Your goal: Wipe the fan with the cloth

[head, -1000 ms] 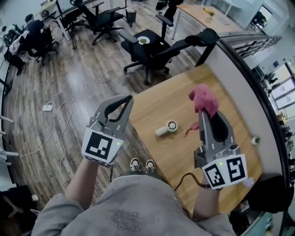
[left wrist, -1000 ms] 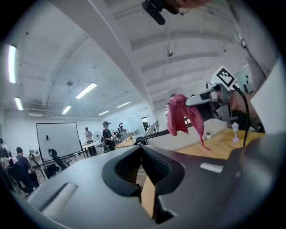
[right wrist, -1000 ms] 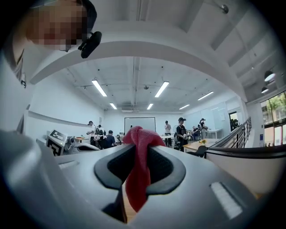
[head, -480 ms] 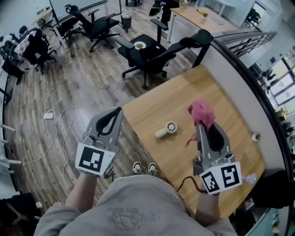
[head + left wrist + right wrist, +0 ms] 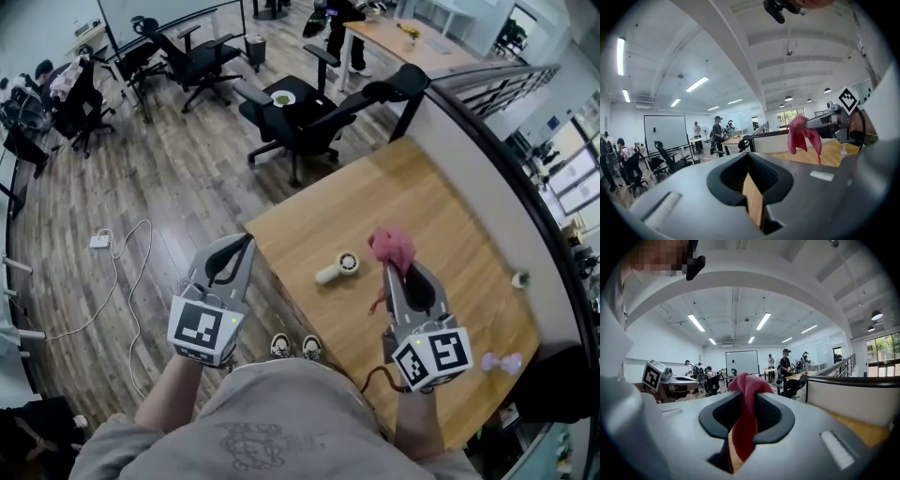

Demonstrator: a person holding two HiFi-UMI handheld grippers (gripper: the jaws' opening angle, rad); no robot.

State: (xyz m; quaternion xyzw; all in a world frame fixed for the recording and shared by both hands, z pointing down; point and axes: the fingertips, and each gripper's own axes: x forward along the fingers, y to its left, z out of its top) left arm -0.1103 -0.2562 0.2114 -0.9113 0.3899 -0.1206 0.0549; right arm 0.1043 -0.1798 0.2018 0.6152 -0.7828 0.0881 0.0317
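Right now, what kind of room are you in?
Most likely a big shared office. There are rolling office chairs, a whiteboard at the far end, and a long wooden table.

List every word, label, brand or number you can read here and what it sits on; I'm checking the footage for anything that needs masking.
No readable words, brands or numbers anywhere.
Marker cubes on the left gripper and the right gripper: black-and-white square patterns only, no letters.
Fan, cloth, whiteboard: no print visible.
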